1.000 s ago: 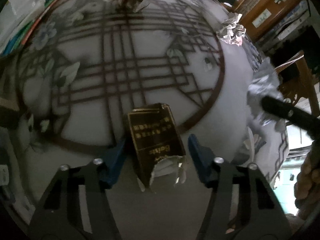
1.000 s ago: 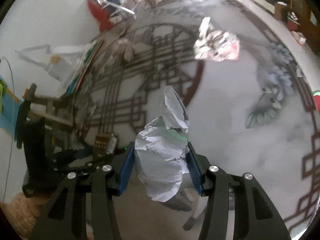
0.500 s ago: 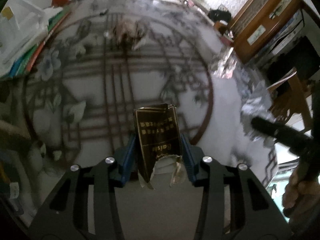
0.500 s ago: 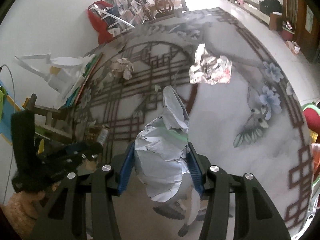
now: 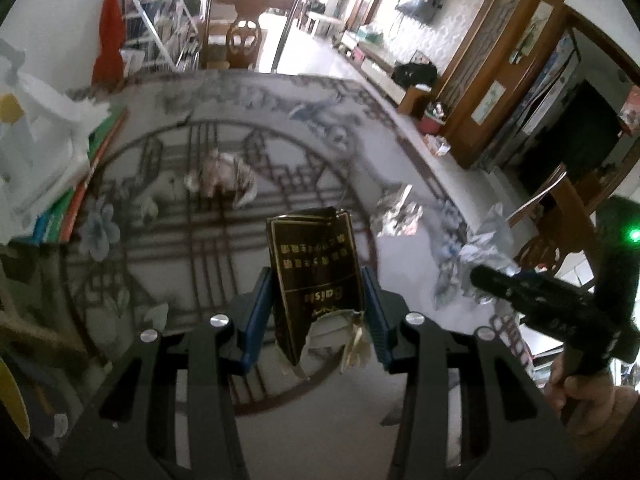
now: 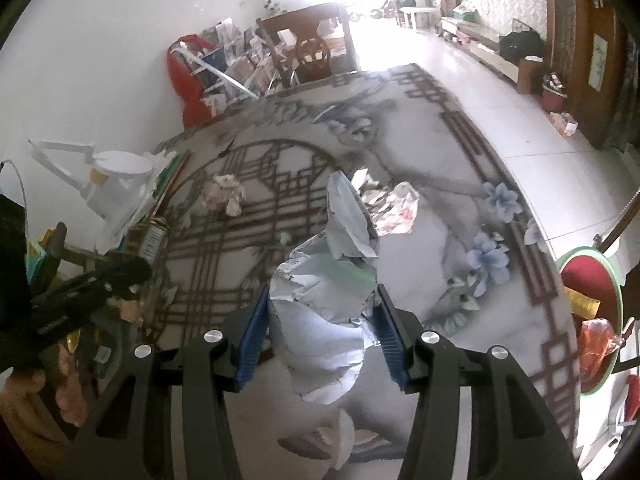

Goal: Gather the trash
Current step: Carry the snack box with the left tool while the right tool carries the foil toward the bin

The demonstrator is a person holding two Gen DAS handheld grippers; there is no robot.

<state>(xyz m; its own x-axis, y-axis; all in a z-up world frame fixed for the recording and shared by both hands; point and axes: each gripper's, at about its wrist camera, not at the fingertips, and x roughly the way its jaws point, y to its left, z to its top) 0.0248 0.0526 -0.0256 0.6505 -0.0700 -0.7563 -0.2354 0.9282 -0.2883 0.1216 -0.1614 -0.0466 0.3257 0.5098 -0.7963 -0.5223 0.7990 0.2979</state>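
Note:
My left gripper (image 5: 316,312) is shut on a torn dark brown box (image 5: 316,276) with gold lettering, held up above the patterned carpet (image 5: 240,200). A crumpled silver-white wrapper (image 6: 324,304) sits clamped in my right gripper (image 6: 322,332), also lifted off the floor. On the carpet lie a pinkish crumpled wad (image 5: 224,176) (image 6: 224,194) and a crumpled printed paper (image 5: 396,212) (image 6: 390,208). The right gripper's body and wrapper (image 5: 484,248) show at the right of the left wrist view; the left gripper (image 6: 80,288) shows at the left of the right wrist view.
Folders and white plastic items (image 5: 48,148) line the carpet's left edge. A wooden chair (image 6: 308,52) and a rack with red cloth (image 6: 188,76) stand at the far end. A wooden cabinet (image 5: 500,80) runs along the right. A red round stool (image 6: 588,292) stands at the right.
The left gripper closed on the brown box and both grippers rose and tilted up, so more of the room and carpet came into view. The right gripper kept its hold on the wrapper.

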